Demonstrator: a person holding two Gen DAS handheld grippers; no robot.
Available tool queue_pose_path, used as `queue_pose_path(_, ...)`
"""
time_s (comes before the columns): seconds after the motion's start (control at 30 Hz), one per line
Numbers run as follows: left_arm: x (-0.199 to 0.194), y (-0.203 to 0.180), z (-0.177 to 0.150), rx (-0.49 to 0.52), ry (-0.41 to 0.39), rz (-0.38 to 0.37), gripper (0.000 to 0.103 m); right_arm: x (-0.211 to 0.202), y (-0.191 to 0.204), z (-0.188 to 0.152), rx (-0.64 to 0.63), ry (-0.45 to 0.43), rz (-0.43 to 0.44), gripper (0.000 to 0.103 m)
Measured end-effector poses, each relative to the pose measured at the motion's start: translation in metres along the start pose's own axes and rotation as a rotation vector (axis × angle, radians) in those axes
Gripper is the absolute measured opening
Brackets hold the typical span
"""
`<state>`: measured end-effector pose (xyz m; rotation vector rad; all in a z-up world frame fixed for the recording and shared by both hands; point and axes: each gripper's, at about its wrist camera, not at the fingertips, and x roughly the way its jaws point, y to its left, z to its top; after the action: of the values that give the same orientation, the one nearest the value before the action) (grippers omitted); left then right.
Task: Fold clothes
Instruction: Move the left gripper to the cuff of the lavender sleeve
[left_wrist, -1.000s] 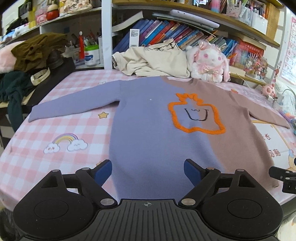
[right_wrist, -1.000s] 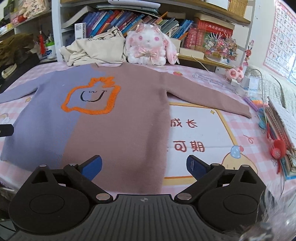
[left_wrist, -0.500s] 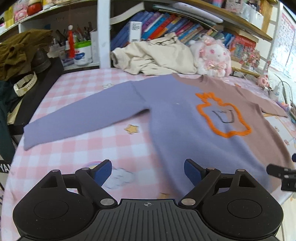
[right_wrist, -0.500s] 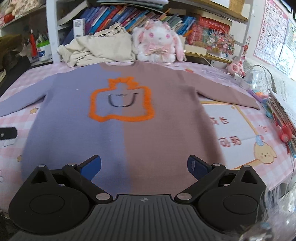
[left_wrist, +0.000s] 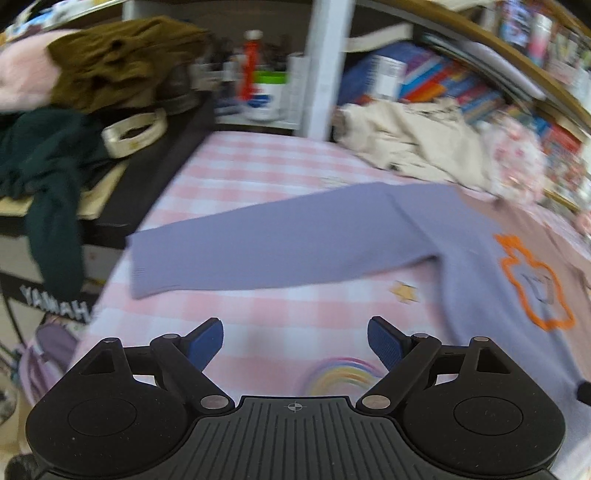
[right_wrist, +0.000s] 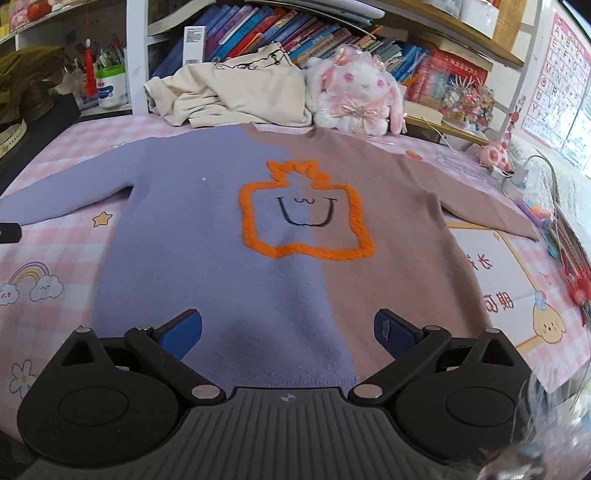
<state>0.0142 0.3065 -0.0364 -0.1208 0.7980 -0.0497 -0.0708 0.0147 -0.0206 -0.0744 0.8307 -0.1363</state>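
Observation:
A sweater (right_wrist: 295, 258), half lilac and half dusty pink with an orange outlined face, lies flat and spread on the pink checked table (right_wrist: 55, 258). In the left wrist view its lilac sleeve (left_wrist: 266, 247) stretches left, its cuff near the table's left edge. My left gripper (left_wrist: 295, 341) is open and empty, above the cloth just in front of that sleeve. My right gripper (right_wrist: 288, 332) is open and empty over the sweater's bottom hem, at its middle. The pink sleeve (right_wrist: 487, 210) reaches right.
A cream garment (right_wrist: 240, 96) and a plush rabbit (right_wrist: 354, 96) sit at the back by the bookshelf. Dark clothes (left_wrist: 55, 162) pile on a keyboard left of the table. Cables and small toys (right_wrist: 517, 173) lie at the right edge.
The left gripper has swung left, from over the sweater's body to in front of the lilac sleeve. The right gripper has shifted left to the hem's middle. Both stay open.

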Motion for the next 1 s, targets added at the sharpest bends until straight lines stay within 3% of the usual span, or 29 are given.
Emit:
queue_pose_path(0.3,0.020,0.069,0.008,-0.241,-0.028,0.140,0.088,0.005,0.008,0.007,-0.030,0.009,-0.016,0.101)
queue_pose_path(0.43,0.029,0.091,0.011,-0.361,-0.060,0.135,0.087,0.005,0.006,0.008,-0.033,0.012,-0.031,0.101)
queue_pose_path(0.57,0.037,0.098,0.018,-0.427,-0.098,0.099,0.085,0.004,0.000,0.006,-0.015,0.023,-0.053,0.101)
queue_pose_path(0.7,0.044,0.089,0.022,-0.474,-0.099,-0.038,0.085,0.003,-0.006,0.003,0.008,0.031,-0.072,0.101)
queue_pose_path(0.8,0.050,0.070,0.026,-0.448,-0.078,-0.088,0.085,0.003,-0.009,0.001,0.020,0.035,-0.078,0.101)
queue_pose_path(1.0,0.055,0.060,0.027,-0.472,-0.068,-0.133,0.085,0.002,-0.011,0.000,0.030,0.036,-0.081,0.101)
